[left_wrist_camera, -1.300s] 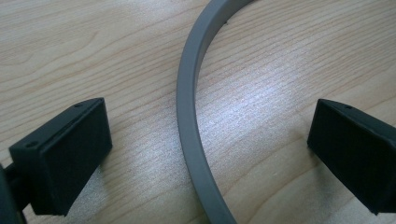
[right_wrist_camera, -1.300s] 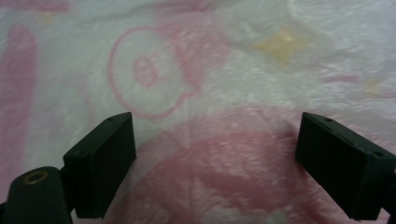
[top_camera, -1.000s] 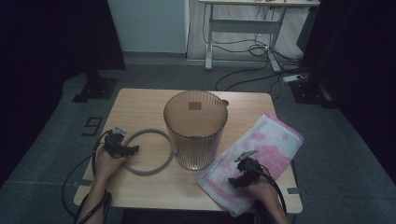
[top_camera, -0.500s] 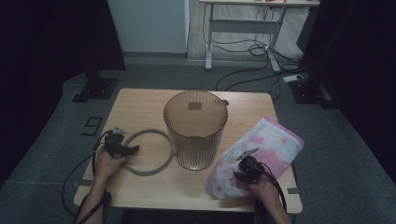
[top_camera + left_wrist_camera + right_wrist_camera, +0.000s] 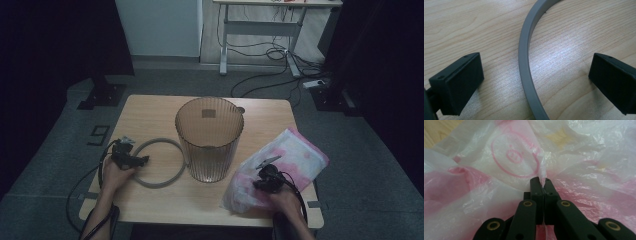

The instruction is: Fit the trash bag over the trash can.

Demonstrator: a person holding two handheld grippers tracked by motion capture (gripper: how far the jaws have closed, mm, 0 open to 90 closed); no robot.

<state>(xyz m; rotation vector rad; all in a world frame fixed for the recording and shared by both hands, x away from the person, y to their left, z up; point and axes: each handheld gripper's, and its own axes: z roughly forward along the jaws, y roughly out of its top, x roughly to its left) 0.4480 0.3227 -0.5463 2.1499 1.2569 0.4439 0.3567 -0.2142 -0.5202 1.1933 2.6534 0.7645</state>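
A pink and white plastic bag (image 5: 280, 167) lies crumpled on the right part of the wooden table (image 5: 150, 112). My right gripper (image 5: 264, 181) has just closed its jaws on a pinched fold of that bag (image 5: 542, 173), and the film sticks up between the pads. A grey ring (image 5: 160, 162) lies flat left of a ribbed, translucent brown bin (image 5: 209, 137) that stands upright mid-table. My left gripper (image 5: 137, 161) rests at the ring's left side, open, with the ring's band (image 5: 525, 65) running between its wide-apart pads (image 5: 461, 77) without touching them.
A white desk frame (image 5: 260, 30) with loose cables (image 5: 270, 75) stands on the grey floor beyond the table. A power strip (image 5: 316, 83) lies at the far right. Dark stands flank the table at both back corners.
The right gripper's jaws closed on the plastic bag, and the bag's near edge bunched up and drew in toward the gripper. The left hand stayed put at the ring.
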